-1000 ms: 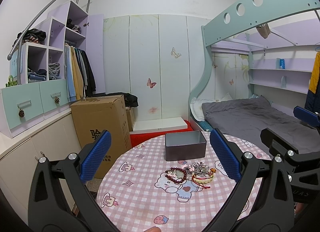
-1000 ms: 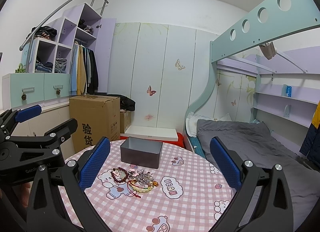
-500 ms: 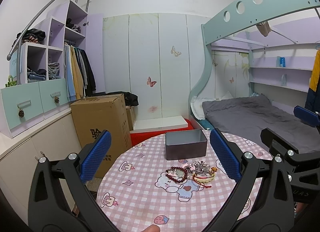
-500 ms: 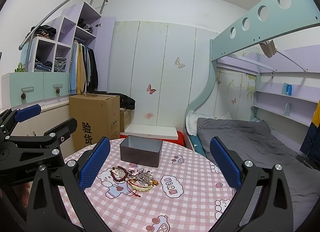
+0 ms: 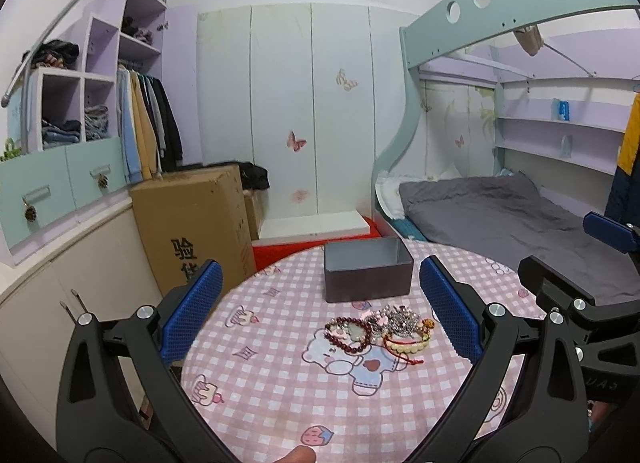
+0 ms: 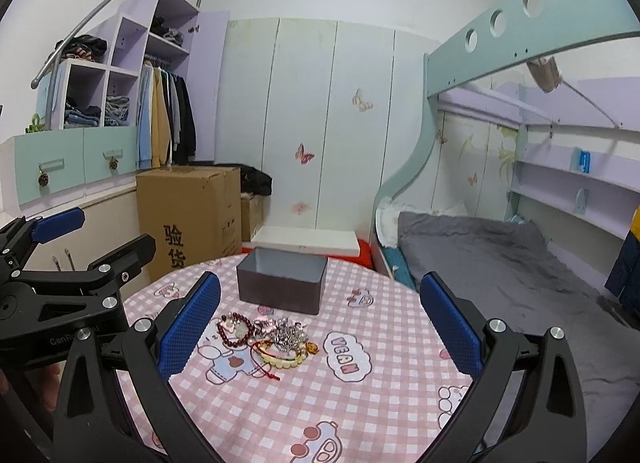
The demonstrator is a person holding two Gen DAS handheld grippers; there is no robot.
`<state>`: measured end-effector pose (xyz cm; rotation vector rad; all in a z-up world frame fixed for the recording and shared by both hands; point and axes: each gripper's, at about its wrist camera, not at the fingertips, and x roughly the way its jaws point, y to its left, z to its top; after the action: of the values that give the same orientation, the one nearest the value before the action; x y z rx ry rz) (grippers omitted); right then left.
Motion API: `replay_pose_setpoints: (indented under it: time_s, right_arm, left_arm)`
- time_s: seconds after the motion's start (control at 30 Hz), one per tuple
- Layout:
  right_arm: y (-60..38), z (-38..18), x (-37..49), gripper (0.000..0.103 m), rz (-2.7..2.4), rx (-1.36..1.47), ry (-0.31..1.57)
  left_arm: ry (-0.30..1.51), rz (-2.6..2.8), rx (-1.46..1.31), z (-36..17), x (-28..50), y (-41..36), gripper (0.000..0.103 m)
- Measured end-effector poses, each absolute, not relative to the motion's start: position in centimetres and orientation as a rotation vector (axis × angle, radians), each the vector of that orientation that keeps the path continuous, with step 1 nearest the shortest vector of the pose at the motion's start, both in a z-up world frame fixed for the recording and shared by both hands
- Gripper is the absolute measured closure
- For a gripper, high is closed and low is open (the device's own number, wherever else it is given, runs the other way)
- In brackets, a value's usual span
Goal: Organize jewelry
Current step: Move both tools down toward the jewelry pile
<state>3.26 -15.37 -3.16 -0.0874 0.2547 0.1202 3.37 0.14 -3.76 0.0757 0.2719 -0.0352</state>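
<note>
Hovering over round pink-checked tablecloth table (image 5: 280,395), left gripper (image 5: 320,315) is sitting spread wide, holding nothing; tangled pile of beaded bracelets & silver jewelry (image 5: 376,333) is lying btwn its blue pads, just in front of open dark grey rectangular box (image 5: 367,275).

Right wrist view: right gripper (image 6: 320,323) is likewise gaping, empty, w/ jewelry pile (image 6: 266,339) lying near its left pad, box (image 6: 282,281) sitting behind.
</note>
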Motion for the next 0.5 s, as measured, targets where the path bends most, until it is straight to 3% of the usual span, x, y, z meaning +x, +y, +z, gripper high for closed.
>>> replay_pose_setpoints:
  time_s: [0.5]
  right_arm:
    - [-17.7, -7.4, 8.9, 0.007, 0.143, 0.009, 0.474]
  left_arm:
    - [0.653, -0.080, 0.055, -10.2, 11.6, 1.4, 0.006]
